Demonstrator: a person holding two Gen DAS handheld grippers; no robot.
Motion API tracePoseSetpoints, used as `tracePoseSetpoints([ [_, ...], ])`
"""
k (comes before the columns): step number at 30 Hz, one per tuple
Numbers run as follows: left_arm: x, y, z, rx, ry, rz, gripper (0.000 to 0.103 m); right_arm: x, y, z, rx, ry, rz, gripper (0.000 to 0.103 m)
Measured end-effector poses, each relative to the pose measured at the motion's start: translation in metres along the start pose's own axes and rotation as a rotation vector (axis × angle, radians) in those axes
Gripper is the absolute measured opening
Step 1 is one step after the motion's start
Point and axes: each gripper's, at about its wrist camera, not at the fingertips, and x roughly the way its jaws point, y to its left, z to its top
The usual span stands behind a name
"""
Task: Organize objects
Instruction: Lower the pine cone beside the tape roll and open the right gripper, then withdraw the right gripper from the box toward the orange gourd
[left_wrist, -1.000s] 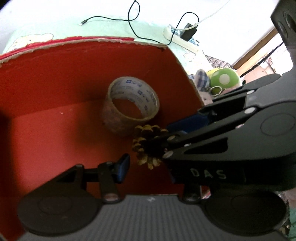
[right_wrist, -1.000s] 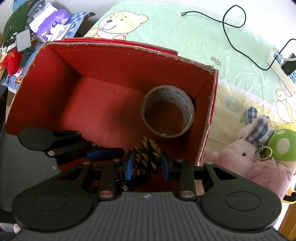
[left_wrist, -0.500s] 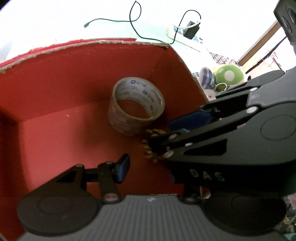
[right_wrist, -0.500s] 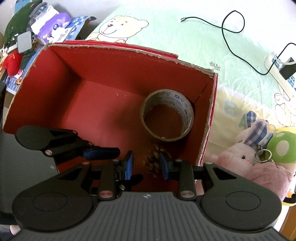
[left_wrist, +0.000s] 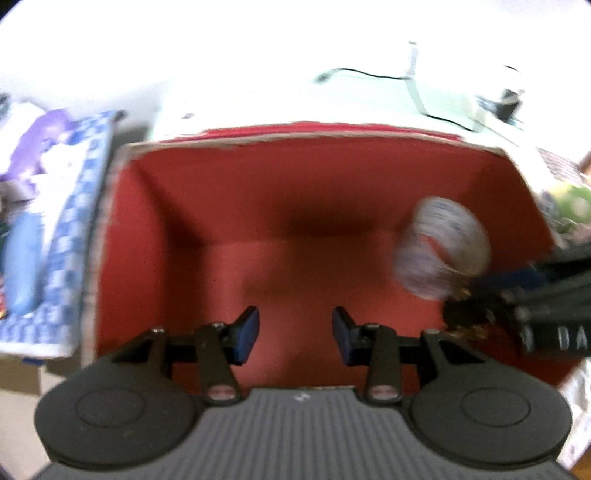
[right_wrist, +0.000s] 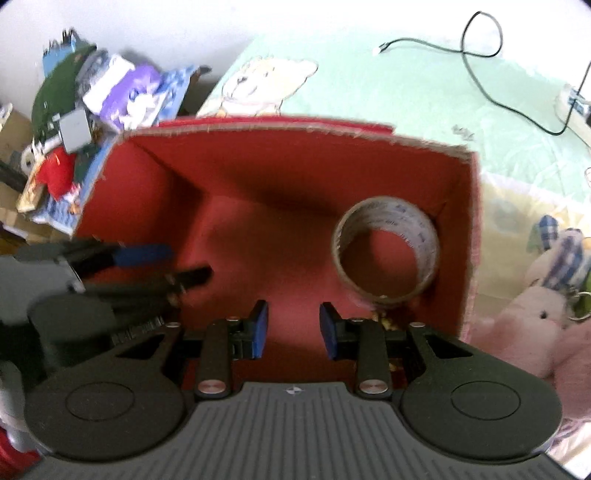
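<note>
A red cardboard box (right_wrist: 295, 173) lies open below both grippers; it also shows in the left wrist view (left_wrist: 280, 206). A roll of clear tape (right_wrist: 386, 247) stands in its right corner, blurred in the left wrist view (left_wrist: 441, 247). A pine cone (right_wrist: 386, 322) lies on the box floor just in front of the tape, mostly hidden behind my right gripper's finger; a bit shows in the left wrist view (left_wrist: 467, 326). My right gripper (right_wrist: 294, 328) is open and empty. My left gripper (left_wrist: 295, 334) is open and empty over the box's middle.
A pink plush rabbit (right_wrist: 535, 325) and a green mushroom toy (left_wrist: 574, 201) lie right of the box on a bear-print sheet (right_wrist: 388, 85). A black cable (right_wrist: 491, 74) and power strip (right_wrist: 572, 107) lie beyond. Clutter of packets and a red toy (right_wrist: 59, 173) sits left.
My right gripper let go of the pine cone, which now lies in the box by the tape, and opened wider. Both grippers swung left and pulled back; the left view is motion-blurred.
</note>
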Motion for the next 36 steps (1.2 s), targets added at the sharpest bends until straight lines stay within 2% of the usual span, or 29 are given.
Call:
tracePoseSetpoints([
  [4,0.003,0.005,0.006,-0.011,-0.005,0.06,0.039,0.017,0.008,-0.002,-0.023,0.063,-0.041,0.033],
  [10,0.004,-0.001,0.009,0.023,-0.016,0.097,0.044,0.036,0.008,0.0,-0.012,0.137,-0.112,0.033],
  [11,0.007,-0.005,0.011,0.022,-0.014,0.096,0.045,0.036,0.007,-0.001,-0.011,0.137,-0.124,0.029],
  [18,0.008,-0.015,0.01,0.062,-0.026,0.119,0.047,0.037,0.011,-0.009,-0.029,0.09,-0.134,0.029],
  [25,0.009,-0.017,0.01,0.088,-0.023,0.122,0.049,0.032,0.009,-0.013,-0.018,-0.001,-0.122,0.029],
  [36,0.011,-0.026,0.008,0.13,-0.021,0.173,0.054,0.027,0.005,-0.019,0.014,-0.088,-0.1,0.027],
])
